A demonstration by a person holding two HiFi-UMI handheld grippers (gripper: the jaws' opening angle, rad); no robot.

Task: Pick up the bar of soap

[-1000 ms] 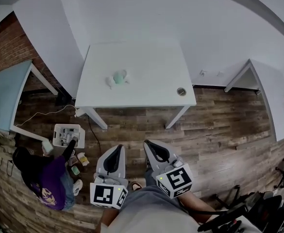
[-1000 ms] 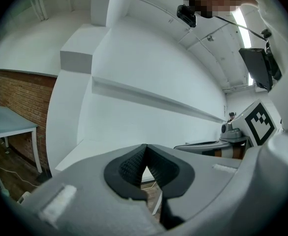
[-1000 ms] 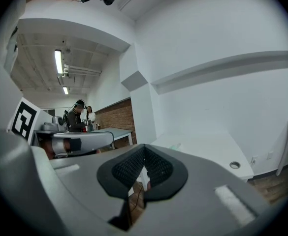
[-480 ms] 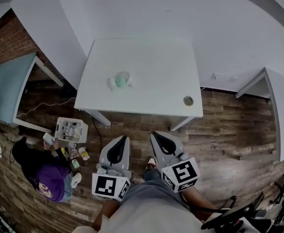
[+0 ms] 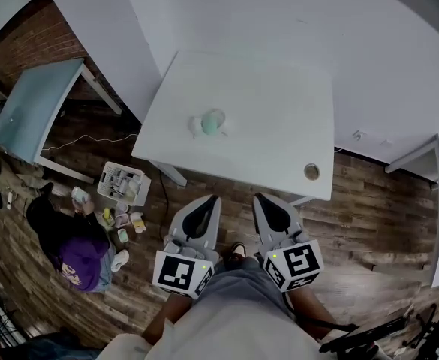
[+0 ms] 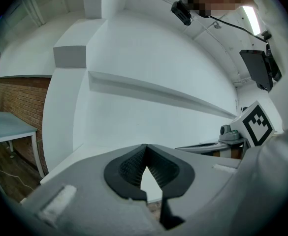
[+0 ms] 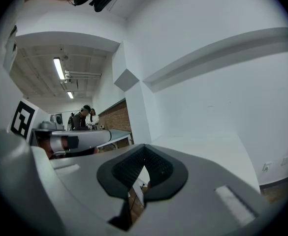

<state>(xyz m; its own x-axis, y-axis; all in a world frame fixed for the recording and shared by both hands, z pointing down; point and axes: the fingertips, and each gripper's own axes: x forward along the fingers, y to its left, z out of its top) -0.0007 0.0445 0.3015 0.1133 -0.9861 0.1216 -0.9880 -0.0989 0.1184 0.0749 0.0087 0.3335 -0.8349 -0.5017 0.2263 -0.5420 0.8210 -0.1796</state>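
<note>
Closer than a second ago, the white table (image 5: pixel 279 88) fills more of the head view, and the bar of soap (image 5: pixel 213 121), a pale green lump, lies left of centre on it, well ahead of both claws. Both the left claw (image 5: pixel 205 201) and the right claw (image 5: pixel 262 199) sit low in the frame, each pinched shut on nothing. I judge the soap light, hard and slippery, best pinched across its short sides; a small white thing (image 5: pixel 195 128) touching its left edge could get nudged, while the round cap (image 5: pixel 311 172) at the table's lower right and the basket (image 5: pixel 124 184) on the floor stand well clear.
</note>
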